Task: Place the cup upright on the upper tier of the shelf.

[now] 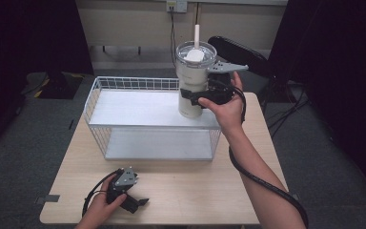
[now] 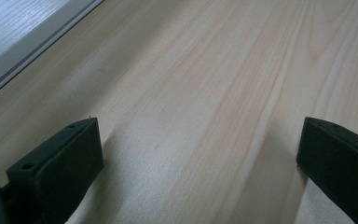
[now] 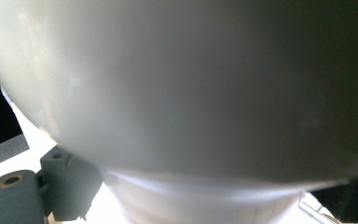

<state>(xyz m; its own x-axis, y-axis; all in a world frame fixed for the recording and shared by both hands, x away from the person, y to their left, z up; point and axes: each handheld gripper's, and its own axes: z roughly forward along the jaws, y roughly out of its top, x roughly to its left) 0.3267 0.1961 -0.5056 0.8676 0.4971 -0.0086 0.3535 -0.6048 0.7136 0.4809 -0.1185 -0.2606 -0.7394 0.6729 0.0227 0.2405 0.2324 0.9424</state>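
Right tongs on tall tumbler over wire shelf rack; left tongs idle, spread wide.

Pale wood-grain table (image 1: 181,191), smooth and matte, carries a white wire-sided shelf rack (image 1: 138,112) with two flat tiers. The tall off-white tumbler with clear lid and white straw (image 1: 193,81) stands at the top tier's right end, whether resting or just lifted I cannot tell. Wide smooth upper body, narrower base; judged rigid, slick, top-heavy, perhaps heavy if filled. The right tongs (image 1: 198,98) clasp it at the narrowing waist, a sensible hold under the shoulder. The left tongs (image 1: 133,200) lie low on the table's near edge, jaws far apart, empty.
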